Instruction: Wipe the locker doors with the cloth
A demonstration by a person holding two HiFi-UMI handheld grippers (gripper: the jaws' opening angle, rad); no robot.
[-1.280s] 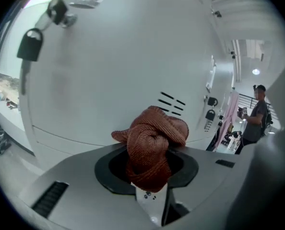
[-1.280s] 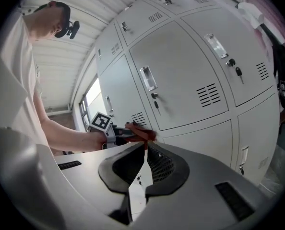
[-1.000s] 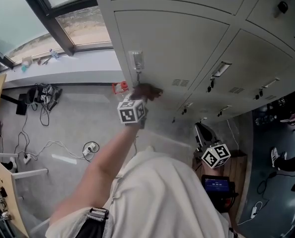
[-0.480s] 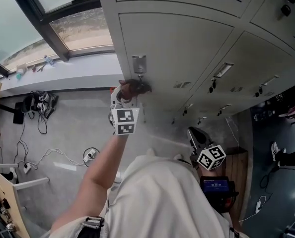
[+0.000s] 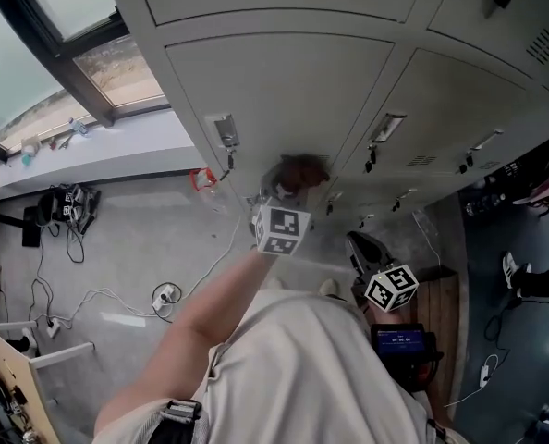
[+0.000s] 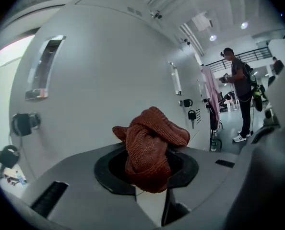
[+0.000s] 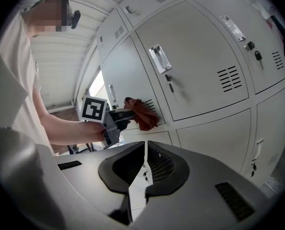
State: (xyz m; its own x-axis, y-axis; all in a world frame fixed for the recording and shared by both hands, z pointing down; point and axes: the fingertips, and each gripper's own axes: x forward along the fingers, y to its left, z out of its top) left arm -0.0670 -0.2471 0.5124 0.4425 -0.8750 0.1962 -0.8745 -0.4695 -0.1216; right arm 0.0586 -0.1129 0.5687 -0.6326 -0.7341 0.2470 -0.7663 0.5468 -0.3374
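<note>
Wiping cloth (image 6: 149, 143): we are carrying a rust-red knitted cloth, bunched into a wad. It is sitting between the jaws of the left gripper (image 6: 147, 164) and bulging out past their tips.
Left gripper's jaws: they are clamping the wad from both sides, held apart only by the cloth's own thickness.
Left arm: we are stretching it out bare toward the lockers, with the gripper's marker cube showing just in front of the hand in the head view.
Cloth against the locker: the wad is lying low on a pale grey locker door (image 5: 274, 91), beside its vent slots (image 7: 152, 104). It is below and to the right of the door's latch handle (image 5: 224, 129) in the head view. We cannot tell whether it is pressing on the metal or sitting just off it.
Right gripper (image 7: 143, 169): we are holding it low near the body, well apart from the cloth. Its jaws are meeting in a thin seam with nothing between them, and it is looking up at the left gripper and the wad.
Background: a person (image 6: 238, 99) is standing far down the row of lockers.
</note>
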